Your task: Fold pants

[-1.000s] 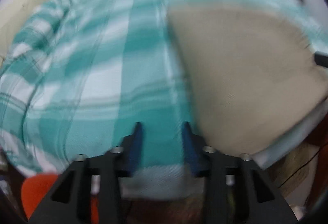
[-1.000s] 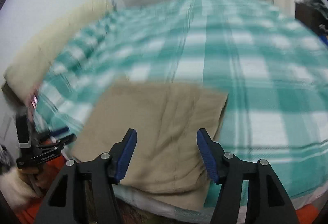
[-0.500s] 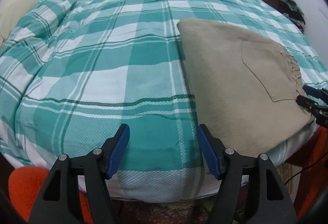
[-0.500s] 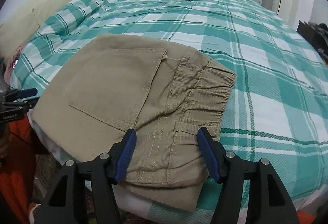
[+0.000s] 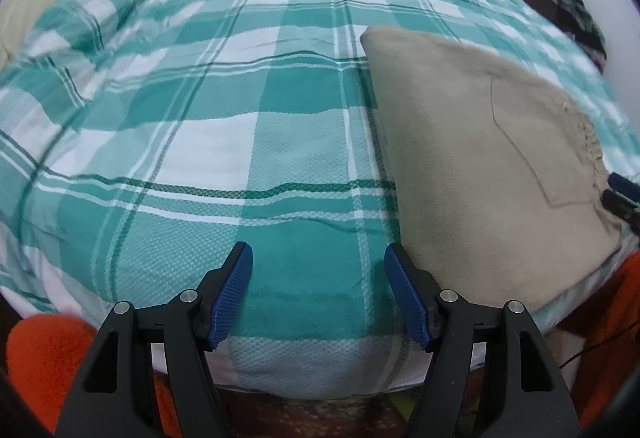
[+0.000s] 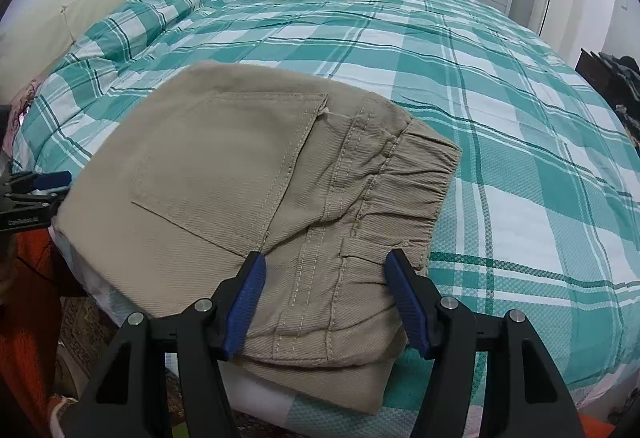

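Soft, even indoor light — fisheye-bent edges, left view slightly blurred.

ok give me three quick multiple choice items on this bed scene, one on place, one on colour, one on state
1. Where do the folded pants lie?
A. near the bed's front edge
B. on the pillow
C. on the floor

2. What colour is the checked bedspread?
A. red and black
B. teal and white
C. plain grey

3. How is the left gripper?
A. shut on the pants
B. shut on the bedspread
C. open, holding nothing

Answers: 1 A, the pants sit by the near edge; 2 B, teal and white checks; 3 C, only bedspread shows between its spread fingers, its jaws just opened.
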`<state>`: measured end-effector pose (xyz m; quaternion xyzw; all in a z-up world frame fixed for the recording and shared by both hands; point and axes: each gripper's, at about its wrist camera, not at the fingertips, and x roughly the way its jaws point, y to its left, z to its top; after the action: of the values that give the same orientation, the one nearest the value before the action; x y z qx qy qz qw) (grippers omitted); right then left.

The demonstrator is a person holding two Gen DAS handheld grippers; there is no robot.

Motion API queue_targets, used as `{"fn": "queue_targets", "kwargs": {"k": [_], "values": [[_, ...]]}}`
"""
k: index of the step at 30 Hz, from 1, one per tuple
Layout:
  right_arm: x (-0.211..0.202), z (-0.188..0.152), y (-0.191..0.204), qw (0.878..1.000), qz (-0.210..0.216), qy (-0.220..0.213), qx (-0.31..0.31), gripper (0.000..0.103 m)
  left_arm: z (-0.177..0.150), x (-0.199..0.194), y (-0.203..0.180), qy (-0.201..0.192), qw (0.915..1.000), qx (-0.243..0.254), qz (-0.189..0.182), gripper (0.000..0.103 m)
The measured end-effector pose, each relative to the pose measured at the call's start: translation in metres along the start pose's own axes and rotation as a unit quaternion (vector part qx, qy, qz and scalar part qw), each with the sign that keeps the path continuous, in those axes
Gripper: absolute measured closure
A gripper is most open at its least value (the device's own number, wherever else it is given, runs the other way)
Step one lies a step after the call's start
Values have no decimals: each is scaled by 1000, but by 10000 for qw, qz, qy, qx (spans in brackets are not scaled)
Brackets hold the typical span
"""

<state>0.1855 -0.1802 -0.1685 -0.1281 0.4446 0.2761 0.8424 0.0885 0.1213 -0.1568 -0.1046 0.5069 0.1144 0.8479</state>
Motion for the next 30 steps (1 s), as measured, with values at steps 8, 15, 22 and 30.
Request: {"fn": "queue_targets", "kwargs": {"k": [8,15,22,30], "values": [[10,5,-122,9387,2092,197,2732,27,39,39,23,709,9854,-940,-1227,24],[54,0,-117,9098,2993,1058,2675,38,54,18,28,327,9843,-981,-1430,26],[68,2,-113,9081,2997,1341,2598,39,51,41,-1,1005,9676,-446,-2274,24],[51,36,-68,9641,1944,1197,1358,59,77,19,-52,760,9759,471,-1991,87]]}}
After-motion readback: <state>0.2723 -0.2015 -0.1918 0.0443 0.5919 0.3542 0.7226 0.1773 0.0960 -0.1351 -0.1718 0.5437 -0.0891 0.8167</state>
